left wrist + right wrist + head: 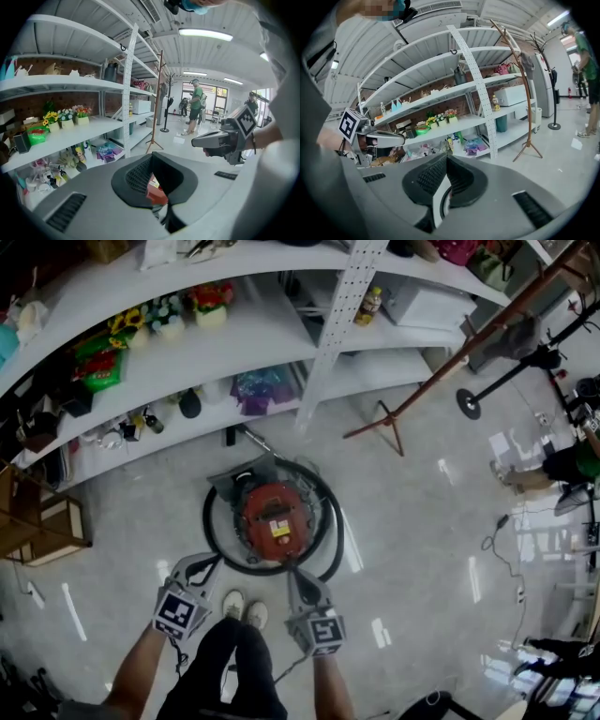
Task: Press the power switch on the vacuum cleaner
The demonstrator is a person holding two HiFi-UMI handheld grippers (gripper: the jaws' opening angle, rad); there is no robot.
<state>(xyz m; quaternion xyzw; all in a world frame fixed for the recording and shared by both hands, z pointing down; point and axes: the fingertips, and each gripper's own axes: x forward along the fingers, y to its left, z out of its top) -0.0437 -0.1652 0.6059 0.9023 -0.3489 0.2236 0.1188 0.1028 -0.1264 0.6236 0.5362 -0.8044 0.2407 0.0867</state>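
Observation:
A round red vacuum cleaner (pixel 274 519) sits on the pale floor, ringed by its black hose (pixel 212 532), with a yellow label on top. My left gripper (pixel 208 564) hovers at its near left edge and my right gripper (pixel 298 576) at its near right edge, both above it and not touching it. In the left gripper view the jaws of the left gripper (pixel 152 180) stand together, and a sliver of the red vacuum body (pixel 155 192) shows in the slit between them. In the right gripper view the right gripper (pixel 443 187) likewise has its jaws closed on nothing.
White shelving (pixel 253 352) with flower pots, bottles and bags stands just behind the vacuum. A wooden coat stand (pixel 389 423) leans at the right and a wooden crate (pixel 42 531) sits at the left. The person's shoes (pixel 244 607) are close to the vacuum. People stand at the far right (pixel 562 465).

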